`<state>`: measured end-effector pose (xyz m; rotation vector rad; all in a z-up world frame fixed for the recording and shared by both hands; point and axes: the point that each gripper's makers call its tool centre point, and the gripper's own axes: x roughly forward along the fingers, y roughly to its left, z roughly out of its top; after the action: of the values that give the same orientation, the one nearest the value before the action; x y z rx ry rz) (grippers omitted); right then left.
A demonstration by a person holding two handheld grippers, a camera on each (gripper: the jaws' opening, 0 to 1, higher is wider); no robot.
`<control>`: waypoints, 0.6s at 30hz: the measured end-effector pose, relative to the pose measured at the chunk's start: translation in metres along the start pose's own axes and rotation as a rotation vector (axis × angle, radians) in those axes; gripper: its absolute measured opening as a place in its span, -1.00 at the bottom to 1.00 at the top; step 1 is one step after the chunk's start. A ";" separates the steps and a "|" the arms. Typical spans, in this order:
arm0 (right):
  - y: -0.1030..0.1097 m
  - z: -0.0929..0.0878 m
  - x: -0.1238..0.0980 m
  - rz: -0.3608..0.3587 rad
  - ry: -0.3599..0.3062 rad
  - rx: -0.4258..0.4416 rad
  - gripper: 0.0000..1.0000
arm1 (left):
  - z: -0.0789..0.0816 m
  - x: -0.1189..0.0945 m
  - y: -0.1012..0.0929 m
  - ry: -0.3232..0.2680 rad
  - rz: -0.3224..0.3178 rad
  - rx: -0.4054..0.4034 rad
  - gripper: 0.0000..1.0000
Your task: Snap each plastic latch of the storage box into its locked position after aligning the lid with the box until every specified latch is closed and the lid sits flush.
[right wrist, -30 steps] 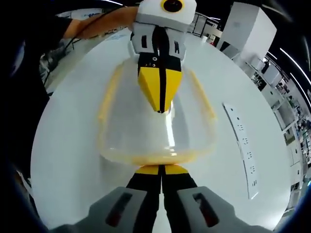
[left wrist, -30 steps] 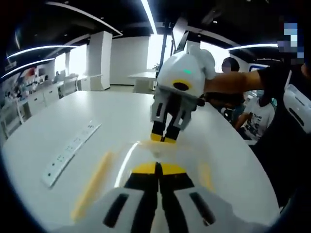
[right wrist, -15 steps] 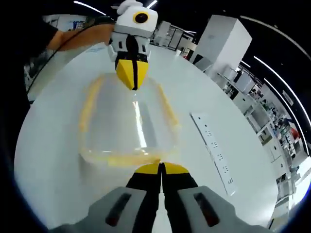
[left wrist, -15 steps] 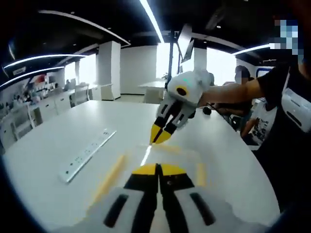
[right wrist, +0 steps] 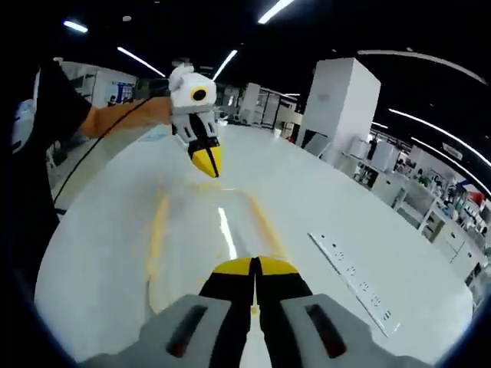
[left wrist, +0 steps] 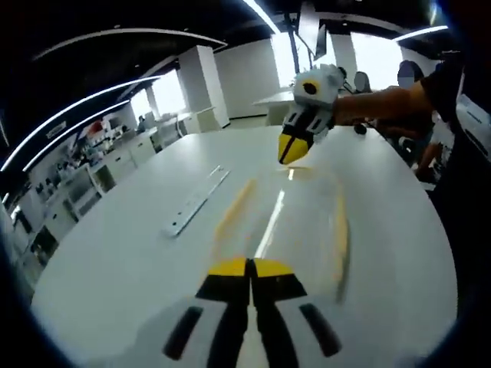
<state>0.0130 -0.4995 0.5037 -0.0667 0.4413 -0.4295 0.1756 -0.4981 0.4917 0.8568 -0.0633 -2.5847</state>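
The storage box lies on the white desk between the two grippers, a clear container whose lid carries yellow strips along its long sides; in the right gripper view the same box stretches away from the camera toward the far gripper. The lid looks to sit on the box, squared to it, with no corner visibly riding high, though motion blur and the transparent plastic make it hard to be sure it is fully flush. The yellow side latches appear to lie flat along the rim on both long sides, which suggests they are closed; the state of the end latches cannot be made out, since each sits under or just in front of a gripper's tips. The left gripper has its jaws pressed together and hangs at the near end of the box in its own view, and whether it touches the lid cannot be told. The right gripper likewise has its jaws closed on nothing and sits above its end of the box. My reading is that the task is near its finish, with at most a check of the end latches left. A white power strip lies on the desk beside the box, well apart from it.
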 end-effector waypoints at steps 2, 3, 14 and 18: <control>-0.003 -0.005 -0.004 -0.006 0.001 -0.002 -0.99 | -0.007 -0.001 0.001 0.018 0.005 -0.001 -1.00; -0.005 -0.009 -0.007 -0.013 0.007 -0.002 -0.99 | -0.012 -0.002 0.001 0.034 0.011 0.008 -1.00; -0.002 -0.078 -0.023 -0.057 0.266 -0.110 -0.99 | -0.037 0.006 -0.005 0.153 -0.013 0.070 -1.00; 0.014 -0.082 -0.010 -0.010 0.332 -0.151 -0.99 | -0.037 0.010 -0.006 0.186 -0.025 0.090 -1.00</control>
<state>-0.0244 -0.4803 0.4311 -0.1448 0.8008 -0.4176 0.1876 -0.4931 0.4555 1.1339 -0.1163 -2.5284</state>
